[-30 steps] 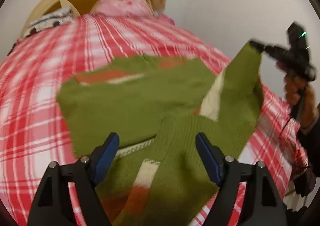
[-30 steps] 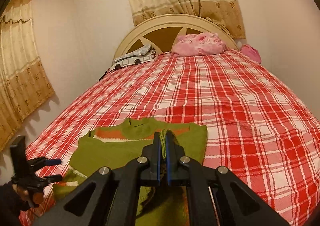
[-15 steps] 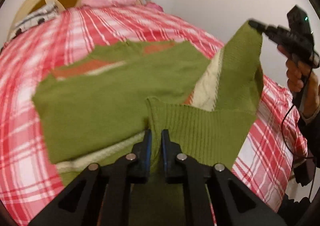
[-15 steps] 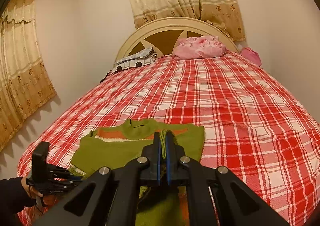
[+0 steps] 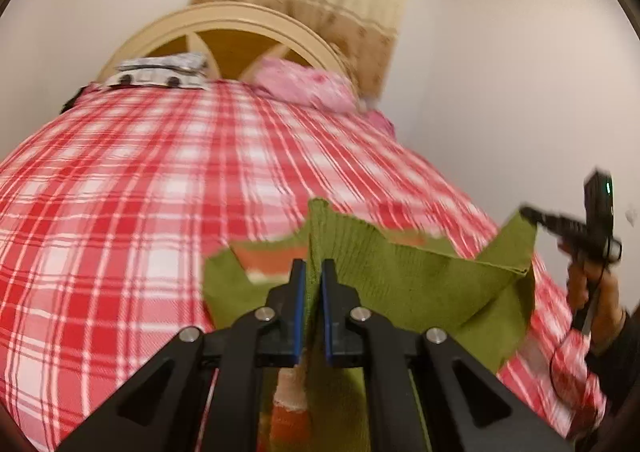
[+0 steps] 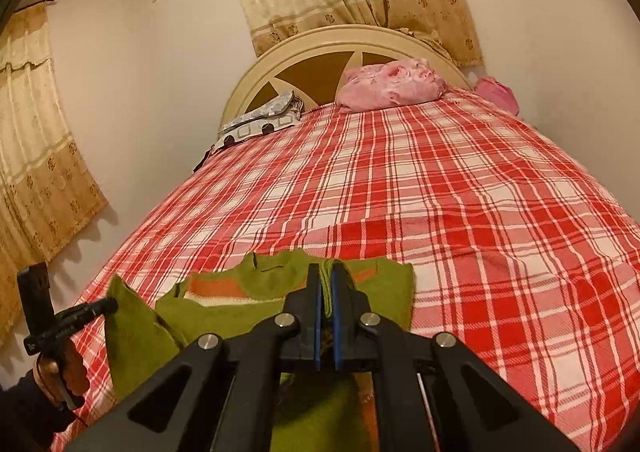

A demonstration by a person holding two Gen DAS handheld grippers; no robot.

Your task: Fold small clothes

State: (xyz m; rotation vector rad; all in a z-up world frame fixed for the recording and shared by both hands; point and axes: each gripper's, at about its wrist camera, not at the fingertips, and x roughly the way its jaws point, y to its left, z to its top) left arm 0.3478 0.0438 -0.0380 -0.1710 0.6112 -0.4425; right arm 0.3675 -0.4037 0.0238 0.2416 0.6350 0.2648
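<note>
While the red plaid bed [image 6: 460, 179] stretches ahead of both grippers to the headboard [image 6: 320, 63] and pink pillow [image 6: 390, 87] at its far end, the green sweater [image 6: 240, 304] lies on the near part, its neckline and orange stripe just ahead of the fingers. Hem edge raised off the bed, stretched between two pinches. Left gripper [image 5: 313, 284]: jaws pressed together on the ribbed hem, which stands up in a peak just beyond the tips. Right gripper [image 6: 327, 292]: jaws pressed together on a bunched fold of the same green knit; in the left view it sits well off to the right, holding the other hem corner up. Judgement: bottom-to-top fold under way. Next move likely calls for carrying both corners forward together, level and taut, toward the shoulders, then lowering before release; uneven travel would skew the fold
</note>
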